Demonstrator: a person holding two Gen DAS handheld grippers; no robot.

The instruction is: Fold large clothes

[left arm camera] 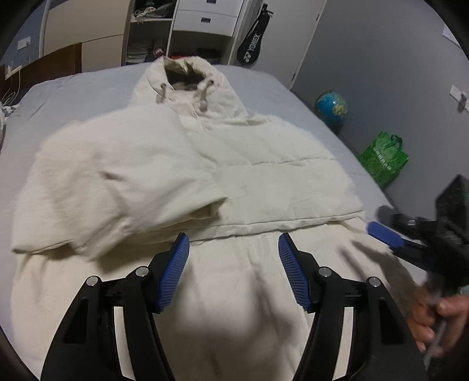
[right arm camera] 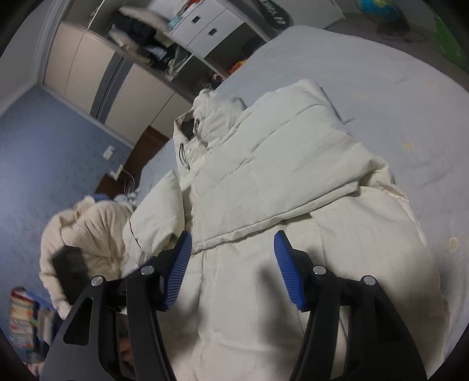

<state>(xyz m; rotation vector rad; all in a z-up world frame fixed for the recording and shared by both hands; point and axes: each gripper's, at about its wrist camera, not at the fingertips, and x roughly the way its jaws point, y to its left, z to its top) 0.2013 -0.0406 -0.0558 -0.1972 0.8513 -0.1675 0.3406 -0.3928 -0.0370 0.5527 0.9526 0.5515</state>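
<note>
A cream hooded puffer coat lies flat on the bed, hood at the far end. Both sleeves are folded across its chest; the left sleeve lies on top. My left gripper is open and empty, hovering over the lower part of the coat. My right gripper is open and empty above the coat near the folded sleeve's cuff. It also shows, blurred, at the right edge of the left wrist view.
The bed has a pale blue-grey sheet. A wardrobe and white drawers stand beyond it. A globe and a green bag sit on the floor at the right. Another cream garment is heaped at the left.
</note>
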